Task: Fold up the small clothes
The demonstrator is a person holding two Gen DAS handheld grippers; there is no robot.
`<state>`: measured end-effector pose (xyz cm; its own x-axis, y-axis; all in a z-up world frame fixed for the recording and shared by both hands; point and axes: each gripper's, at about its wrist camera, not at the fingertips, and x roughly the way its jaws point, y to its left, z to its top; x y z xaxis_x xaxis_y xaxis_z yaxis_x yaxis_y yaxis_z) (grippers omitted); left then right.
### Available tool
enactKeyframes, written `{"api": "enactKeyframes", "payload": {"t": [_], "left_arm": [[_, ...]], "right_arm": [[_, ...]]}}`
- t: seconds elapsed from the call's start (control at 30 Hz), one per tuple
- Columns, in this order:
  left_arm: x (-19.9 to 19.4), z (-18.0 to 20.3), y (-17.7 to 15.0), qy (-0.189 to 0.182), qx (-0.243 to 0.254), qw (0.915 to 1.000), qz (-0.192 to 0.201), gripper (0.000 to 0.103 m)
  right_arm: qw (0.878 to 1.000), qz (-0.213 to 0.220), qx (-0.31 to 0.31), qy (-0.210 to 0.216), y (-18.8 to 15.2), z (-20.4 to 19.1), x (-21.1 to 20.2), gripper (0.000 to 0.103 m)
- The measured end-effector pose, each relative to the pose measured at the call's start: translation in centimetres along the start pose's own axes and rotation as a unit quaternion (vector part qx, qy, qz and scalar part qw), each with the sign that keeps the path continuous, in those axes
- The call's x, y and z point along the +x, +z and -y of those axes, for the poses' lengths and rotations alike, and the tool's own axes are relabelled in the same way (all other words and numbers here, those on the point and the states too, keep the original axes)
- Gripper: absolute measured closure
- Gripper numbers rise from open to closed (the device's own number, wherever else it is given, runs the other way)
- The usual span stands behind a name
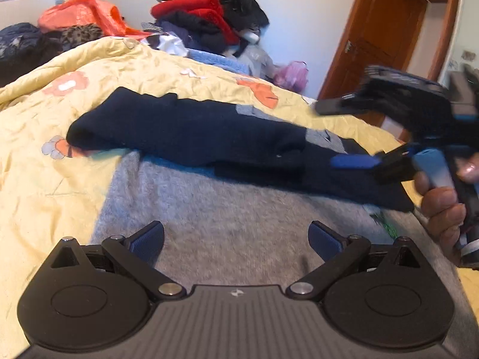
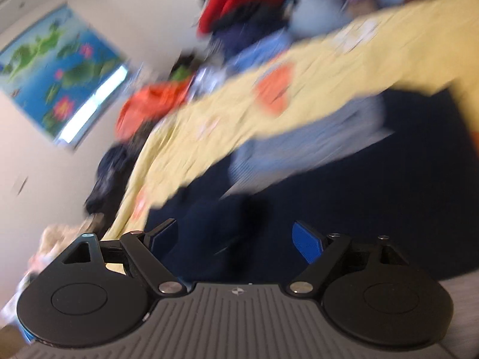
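A dark navy garment (image 1: 185, 131) with grey patches lies in a long fold across the yellow flowered bedspread (image 1: 45, 179), partly on top of a grey knit garment (image 1: 224, 209). My left gripper (image 1: 236, 234) hovers open over the grey knit, and nothing is between its blue pads. A hand holds my right gripper (image 1: 338, 133) at the navy garment's right end, jaws apart. The right wrist view is blurred. In it the right gripper (image 2: 236, 233) stands open above navy cloth (image 2: 359, 194), and its pads do not press on anything.
A heap of red, black and purple clothes (image 1: 209, 15) sits at the bed's far side. An orange bag (image 1: 83, 15) lies far left and a pink bag (image 1: 292, 74) beside the wooden door (image 1: 380, 36). A lotus poster (image 2: 60, 71) hangs on the wall.
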<state>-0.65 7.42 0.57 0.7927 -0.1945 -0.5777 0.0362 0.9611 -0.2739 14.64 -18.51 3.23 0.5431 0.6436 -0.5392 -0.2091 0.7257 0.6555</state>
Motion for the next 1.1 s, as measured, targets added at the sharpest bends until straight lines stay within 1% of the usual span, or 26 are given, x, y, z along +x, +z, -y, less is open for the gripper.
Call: {"api": "enactKeyframes", "payload": {"t": [0.03, 0.07, 0.13, 0.23, 0.3, 0.33, 0.37, 0.4, 0.47, 0.6, 0.7, 0.8, 0.93, 1.03, 1.1], "left_arm": [[0.1, -0.1, 0.0, 0.002, -0.004, 1.0, -0.001, 0.0], [0.1, -0.2, 0.0, 0.001, -0.005, 1.0, 0.001, 0.0], [0.0, -0.4, -0.1, -0.002, -0.01, 0.9999, 0.004, 0.0], [-0.2, -0.8, -0.1, -0.007, -0.021, 0.9997, 0.008, 0.0], [-0.2, -0.9, -0.1, -0.009, -0.026, 0.9996, 0.009, 0.0], [-0.2, -0.8, -0.1, -0.009, -0.025, 0.9996, 0.009, 0.0], [-0.2, -0.8, -0.1, -0.008, -0.024, 0.9996, 0.009, 0.0], [-0.2, -0.8, -0.1, -0.008, -0.023, 0.9997, 0.008, 0.0], [-0.2, -0.8, -0.1, -0.008, -0.024, 0.9997, 0.008, 0.0], [-0.1, -0.7, -0.1, -0.007, -0.022, 0.9997, 0.007, 0.0], [-0.1, -0.7, -0.1, -0.007, -0.021, 0.9997, 0.007, 0.0], [-0.1, -0.8, -0.1, -0.007, -0.021, 0.9997, 0.007, 0.0], [-0.1, -0.8, -0.1, -0.007, -0.02, 0.9997, 0.006, 0.0], [-0.1, -0.7, -0.1, -0.005, -0.018, 0.9998, 0.006, 0.0], [-0.1, -0.7, -0.1, -0.005, -0.018, 0.9998, 0.006, 0.0]], "right_arm": [[1.0, -0.024, 0.004, -0.001, 0.0, -0.5, 1.5, 0.026], [0.999, -0.038, 0.011, -0.005, 0.0, -0.8, 2.7, 0.037], [0.998, -0.059, 0.031, -0.023, 0.0, -0.9, 4.6, 0.046], [0.997, -0.051, 0.05, -0.026, -0.2, -0.8, 5.3, 0.047], [0.997, -0.05, 0.05, -0.031, -0.3, -1.0, 5.4, 0.051], [0.997, -0.052, 0.038, -0.042, -0.3, -1.1, 5.3, 0.063], [0.997, -0.053, 0.022, -0.056, -0.4, -1.3, 5.3, 0.077], [0.996, -0.053, 0.012, -0.066, -0.5, -1.4, 5.3, 0.08], [0.997, -0.05, 0.008, -0.06, -0.6, -0.9, 5.0, 0.086], [0.997, -0.038, -0.019, -0.057, 0.0, -1.3, 4.0, 0.087], [0.996, -0.024, -0.059, -0.062, 1.8, -1.9, 2.0, 0.087], [0.993, -0.01, -0.087, -0.081, 4.1, -1.3, -0.6, 0.087], [0.99, 0.001, -0.076, -0.12, 6.3, 2.2, -4.0, 0.087], [0.986, 0.007, -0.061, -0.154, 6.6, 5.2, -5.5, 0.087], [0.985, 0.007, -0.051, -0.164, 6.4, 6.7, -6.3, 0.087]]}}
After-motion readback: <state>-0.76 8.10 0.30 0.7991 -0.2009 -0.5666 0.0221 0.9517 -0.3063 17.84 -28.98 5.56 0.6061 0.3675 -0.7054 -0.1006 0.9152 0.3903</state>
